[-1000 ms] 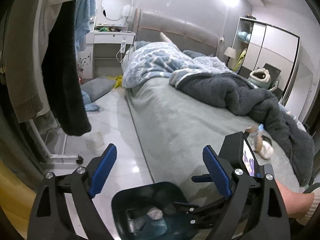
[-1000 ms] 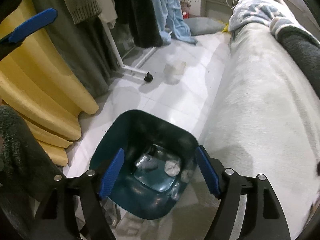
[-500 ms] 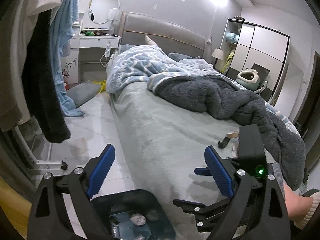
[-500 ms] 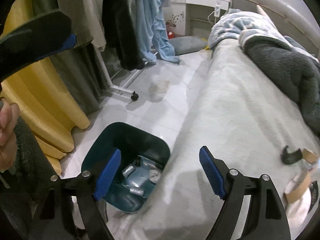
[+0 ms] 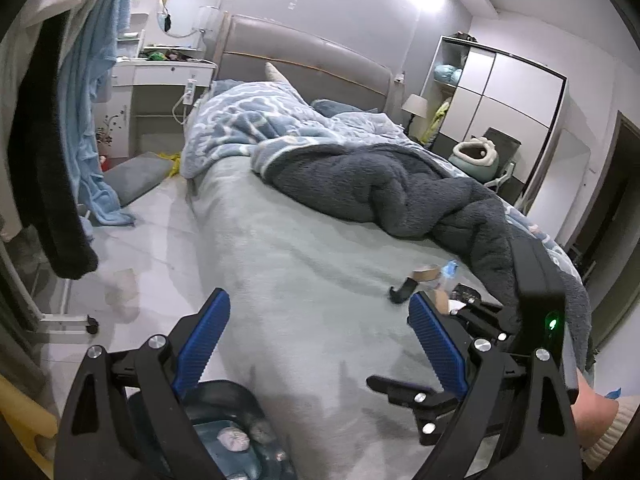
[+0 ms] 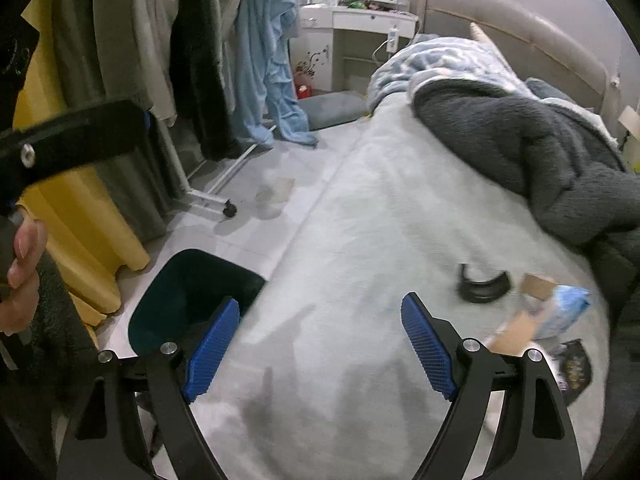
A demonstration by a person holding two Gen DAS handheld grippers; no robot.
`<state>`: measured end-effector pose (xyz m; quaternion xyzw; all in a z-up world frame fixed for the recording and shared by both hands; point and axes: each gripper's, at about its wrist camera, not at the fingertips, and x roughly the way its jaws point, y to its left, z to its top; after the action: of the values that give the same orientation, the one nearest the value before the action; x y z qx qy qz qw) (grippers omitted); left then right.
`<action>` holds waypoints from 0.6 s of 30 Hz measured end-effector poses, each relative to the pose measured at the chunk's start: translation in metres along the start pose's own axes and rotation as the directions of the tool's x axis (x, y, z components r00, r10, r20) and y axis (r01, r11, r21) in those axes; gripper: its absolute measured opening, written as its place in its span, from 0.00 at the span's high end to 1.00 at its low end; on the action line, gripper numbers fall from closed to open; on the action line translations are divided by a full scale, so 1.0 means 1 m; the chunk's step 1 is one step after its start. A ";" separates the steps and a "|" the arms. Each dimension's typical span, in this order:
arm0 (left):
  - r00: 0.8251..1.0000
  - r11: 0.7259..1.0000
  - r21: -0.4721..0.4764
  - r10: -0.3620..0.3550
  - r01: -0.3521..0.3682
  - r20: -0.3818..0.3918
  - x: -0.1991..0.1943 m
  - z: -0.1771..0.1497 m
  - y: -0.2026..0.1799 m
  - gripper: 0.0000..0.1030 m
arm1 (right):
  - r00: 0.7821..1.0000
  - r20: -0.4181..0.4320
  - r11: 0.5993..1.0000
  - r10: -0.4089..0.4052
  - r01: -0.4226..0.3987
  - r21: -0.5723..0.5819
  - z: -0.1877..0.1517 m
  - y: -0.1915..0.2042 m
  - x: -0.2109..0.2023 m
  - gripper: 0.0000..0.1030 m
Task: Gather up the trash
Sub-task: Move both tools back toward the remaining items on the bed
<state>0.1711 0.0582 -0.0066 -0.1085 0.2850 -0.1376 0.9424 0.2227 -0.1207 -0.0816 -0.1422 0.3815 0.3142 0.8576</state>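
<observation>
A dark teal bin (image 6: 192,288) stands on the floor against the bed's side, and its rim (image 5: 224,386) shows at the bottom of the left wrist view with a crumpled tissue (image 5: 234,438) inside. Trash lies on the grey bed cover: a black curved piece (image 6: 482,286) (image 5: 402,290), brown cardboard (image 6: 514,330), a blue wrapper (image 6: 564,312) (image 5: 448,270) and a dark packet (image 6: 574,368). My right gripper (image 6: 320,304) hovers over the bed short of that trash, its jaws opening with nothing between them. My left gripper (image 5: 318,302) is open and empty above the bed's edge.
A dark grey blanket (image 6: 540,152) is heaped beyond the trash. A wheeled clothes rack (image 6: 212,204) with hanging garments and a yellow curtain (image 6: 80,220) line the left side. A clear plastic cup (image 6: 276,194) and a grey cushion (image 5: 134,176) lie on the floor.
Both views swung up and right from the bin toward the bed. The bin slid to the lower left and the trash on the bed came into view. The right jaws spread wider.
</observation>
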 end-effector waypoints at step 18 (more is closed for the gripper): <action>0.989 0.994 0.048 -0.090 0.096 -0.120 0.053 -0.005 -0.057 0.15 | 0.995 0.059 0.992 -0.084 0.077 0.104 -0.040 -0.098 -0.034 0.15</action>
<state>0.1993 -0.0130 -0.0215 -0.0882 0.3312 -0.1952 0.9189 0.2462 -0.2296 -0.0824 -0.1036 0.3638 0.2637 0.8873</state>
